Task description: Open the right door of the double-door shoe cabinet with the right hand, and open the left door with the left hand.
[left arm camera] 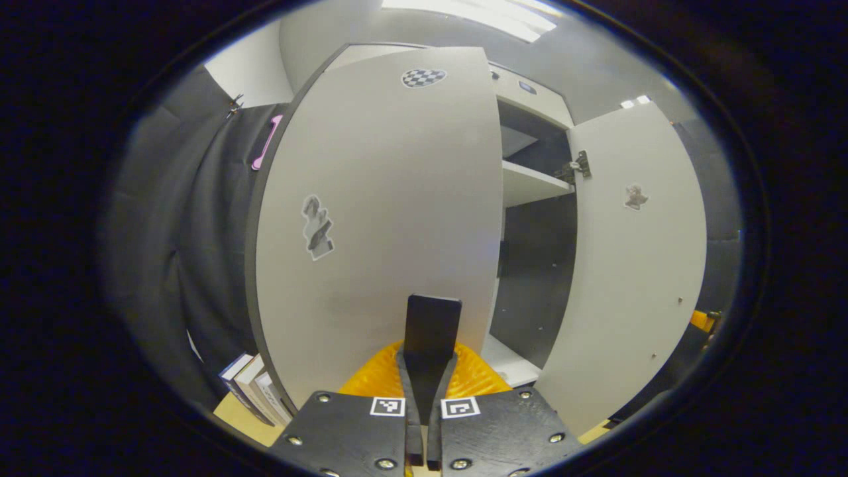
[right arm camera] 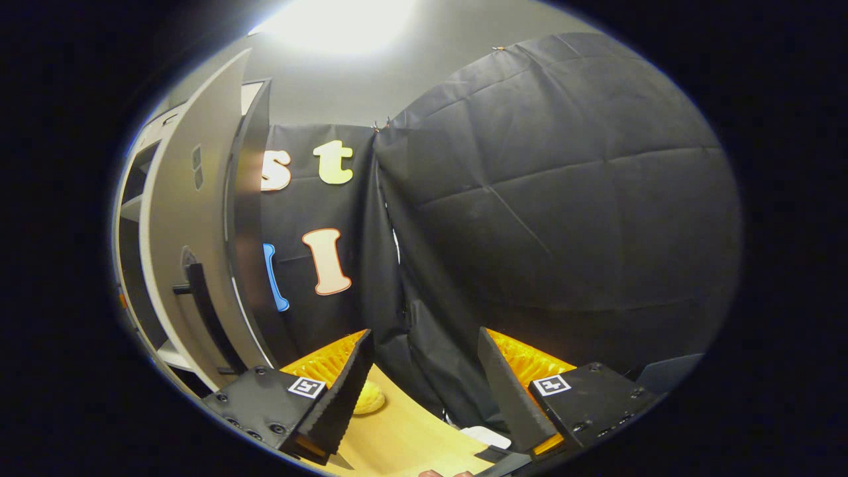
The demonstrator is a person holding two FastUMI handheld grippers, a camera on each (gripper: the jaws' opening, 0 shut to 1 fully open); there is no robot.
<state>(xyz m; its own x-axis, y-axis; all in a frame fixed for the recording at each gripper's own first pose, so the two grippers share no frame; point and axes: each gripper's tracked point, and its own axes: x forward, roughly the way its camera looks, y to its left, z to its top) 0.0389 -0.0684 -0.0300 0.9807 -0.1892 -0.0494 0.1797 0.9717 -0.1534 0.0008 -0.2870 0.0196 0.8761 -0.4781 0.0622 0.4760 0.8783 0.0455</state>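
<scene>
Now | cabinet (left arm camera: 530, 86): two doors, left door (left arm camera: 377, 218), right door (left arm camera: 629, 265), open | left gripper (left arm camera: 430, 331) jaws closed | right gripper (right arm camera: 424, 371) jaws apart

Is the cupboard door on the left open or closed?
Open. The left door is swung out from the cabinet, and a bare shelf shows inside.

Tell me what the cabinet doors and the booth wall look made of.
Left door: likely laminated board, matte pale grey face with a dark edge. Right door: same flat matte grey, small screw holes showing. Booth wall: black cloth, matte, with creases and folds.
</scene>
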